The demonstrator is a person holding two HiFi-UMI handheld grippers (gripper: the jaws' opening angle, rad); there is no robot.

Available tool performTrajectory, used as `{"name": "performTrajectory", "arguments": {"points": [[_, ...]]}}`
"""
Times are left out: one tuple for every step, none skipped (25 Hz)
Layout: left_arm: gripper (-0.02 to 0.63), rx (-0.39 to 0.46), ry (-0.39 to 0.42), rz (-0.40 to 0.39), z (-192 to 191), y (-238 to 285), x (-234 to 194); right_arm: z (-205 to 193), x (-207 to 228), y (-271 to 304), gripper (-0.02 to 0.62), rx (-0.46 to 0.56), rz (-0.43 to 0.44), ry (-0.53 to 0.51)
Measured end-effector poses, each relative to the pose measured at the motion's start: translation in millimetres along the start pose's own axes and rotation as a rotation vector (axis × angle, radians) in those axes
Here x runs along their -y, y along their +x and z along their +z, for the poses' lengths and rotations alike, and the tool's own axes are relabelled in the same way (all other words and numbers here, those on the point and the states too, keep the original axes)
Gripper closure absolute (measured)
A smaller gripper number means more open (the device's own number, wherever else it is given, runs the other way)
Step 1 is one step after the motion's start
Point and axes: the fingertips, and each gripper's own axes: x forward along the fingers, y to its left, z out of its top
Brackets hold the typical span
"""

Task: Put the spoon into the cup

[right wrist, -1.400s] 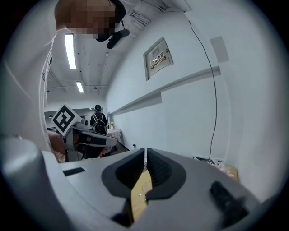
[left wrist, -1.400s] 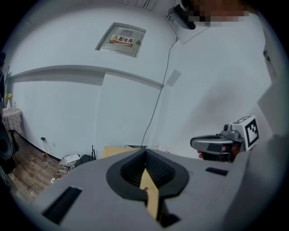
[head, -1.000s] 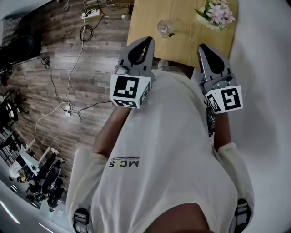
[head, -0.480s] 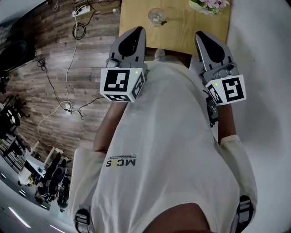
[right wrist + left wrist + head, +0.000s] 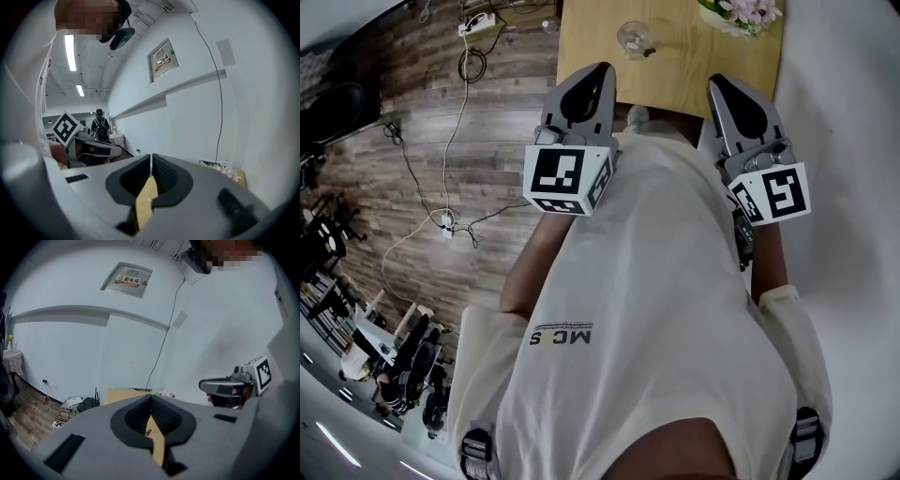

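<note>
In the head view a clear glass cup stands on the wooden table at the top of the picture. A small dark thing lies at the cup's right side; it is too small to tell whether it is the spoon. My left gripper and right gripper are held in front of the person's chest, short of the table's near edge. Both are shut with nothing between the jaws. The left gripper and the right gripper look at white walls, with a sliver of table showing through the closed jaws.
A pot of pink flowers stands at the table's far right corner. Cables and a power strip lie on the wood floor to the left. Stands and gear crowd the lower left. A white wall runs along the right.
Both grippers stay shut in front of the chest. The picture has shifted a little; the left gripper sits slightly further right and lower than half a second ago.
</note>
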Motion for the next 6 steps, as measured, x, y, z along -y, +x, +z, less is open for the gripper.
{"name": "performTrajectory", "arguments": {"points": [[0.594, -0.001, 0.001, 0.000, -0.1, -0.9, -1.0, 0.1, -1.6, 1.1, 0.558, 0.002, -0.001, 0.003], [0.594, -0.002, 0.003, 0.000, -0.4, -1.2, -2.1, 0.0, -2.7, 2.3, 0.558, 0.004, -0.001, 0.005], [0.594, -0.003, 0.004, 0.001, -0.8, -1.3, -3.2, -0.2, -3.3, 3.5, 0.558, 0.005, -0.001, 0.006], [0.594, -0.003, 0.004, 0.001, -1.2, -1.2, -4.2, -0.2, -3.5, 4.6, 0.558, 0.006, -0.001, 0.006], [0.594, -0.004, 0.004, 0.002, -1.5, -1.2, -5.1, -0.1, -3.5, 5.7, 0.558, 0.006, -0.001, 0.006], [0.594, -0.004, 0.003, 0.002, -1.8, -1.2, -6.1, 0.1, -3.5, 6.8, 0.558, 0.006, -0.002, 0.005]]}}
